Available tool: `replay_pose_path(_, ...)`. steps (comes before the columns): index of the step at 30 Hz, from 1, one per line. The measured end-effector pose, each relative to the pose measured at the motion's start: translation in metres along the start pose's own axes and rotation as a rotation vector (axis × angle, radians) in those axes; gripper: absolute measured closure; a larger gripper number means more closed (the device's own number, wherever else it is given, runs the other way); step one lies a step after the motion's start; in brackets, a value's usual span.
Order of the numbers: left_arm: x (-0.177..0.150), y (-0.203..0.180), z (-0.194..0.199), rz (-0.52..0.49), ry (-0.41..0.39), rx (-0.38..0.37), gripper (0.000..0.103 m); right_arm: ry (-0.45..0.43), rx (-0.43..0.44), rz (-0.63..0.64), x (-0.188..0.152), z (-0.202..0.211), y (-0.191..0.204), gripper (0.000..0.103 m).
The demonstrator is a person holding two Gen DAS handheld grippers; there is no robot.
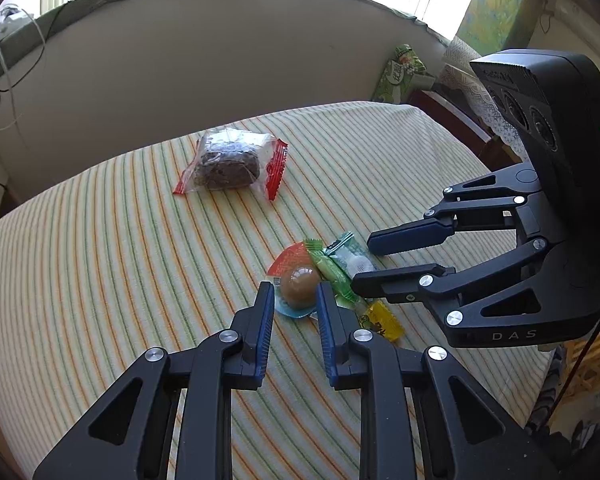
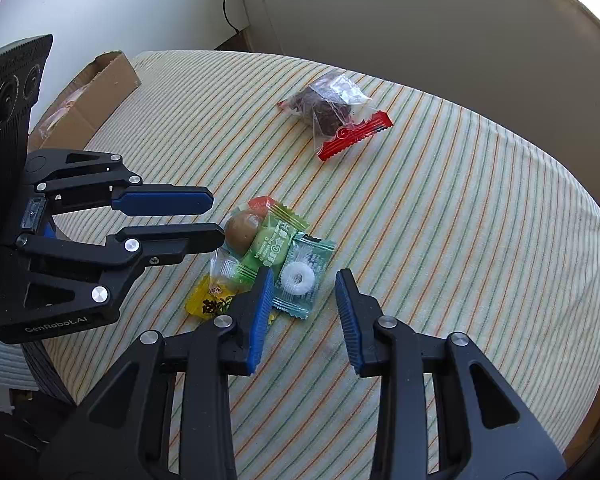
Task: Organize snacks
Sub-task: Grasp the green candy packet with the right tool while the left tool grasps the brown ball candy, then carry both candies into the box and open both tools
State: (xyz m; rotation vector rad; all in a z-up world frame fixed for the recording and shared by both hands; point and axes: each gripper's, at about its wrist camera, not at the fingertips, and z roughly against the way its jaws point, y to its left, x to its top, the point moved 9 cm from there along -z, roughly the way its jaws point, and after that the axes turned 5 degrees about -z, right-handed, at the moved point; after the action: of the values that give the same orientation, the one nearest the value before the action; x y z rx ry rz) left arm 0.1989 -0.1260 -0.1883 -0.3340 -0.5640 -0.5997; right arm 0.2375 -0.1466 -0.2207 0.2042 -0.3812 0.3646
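We see both jaws apart — left hand-held gripper (image 1: 294, 294) straddling the brown ball snack (image 1: 299, 286), right hand-held gripper (image 2: 304, 284) at the mint ring packet (image 2: 300, 278) mid-frame.

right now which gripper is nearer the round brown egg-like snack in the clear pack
Left. The left gripper has the round brown egg-like snack between its open fingertips; the right gripper sits beyond the candy pile, straddling the mint.

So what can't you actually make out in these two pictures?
- Cardboard box: right wrist view, contents unclear; the left gripper covers its near end.
- Yellow candy: right wrist view, print partly behind the right gripper.
- Green packet: left wrist view, lettering too small.
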Motion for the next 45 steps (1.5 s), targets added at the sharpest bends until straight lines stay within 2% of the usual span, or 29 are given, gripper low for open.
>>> replay_pose_path(8,0.006,-0.005,-0.012,-0.037,0.028,0.016,0.082,0.001,-0.035,0.034,0.006,-0.01,0.003,0.07)
replay_pose_path(11,0.008,-0.004,-0.018,-0.056,0.04,0.042,0.078,0.009,-0.06,0.054,0.005,-0.01,-0.001,0.082)
replay_pose_path(15,0.013,-0.003,-0.024,-0.055,0.042,0.05,0.078,0.017,-0.049,0.049,0.005,-0.009,-0.007,0.087)
replay_pose_path(17,0.013,-0.001,-0.023,-0.064,0.032,0.058,0.078,0.018,-0.05,0.036,0.005,-0.007,-0.01,0.094)
replay_pose_path(24,0.01,0.001,-0.02,-0.058,0.003,0.073,0.079,-0.01,-0.024,-0.014,0.003,-0.002,-0.016,0.097)
replay_pose_path(36,-0.007,0.019,0.029,0.011,-0.058,0.106,0.079,-0.073,-0.033,-0.043,-0.005,0.031,-0.02,0.097)
replay_pose_path(45,-0.014,0.05,0.095,0.088,-0.166,0.179,0.079,-0.139,-0.019,0.007,0.019,0.062,0.022,0.097)
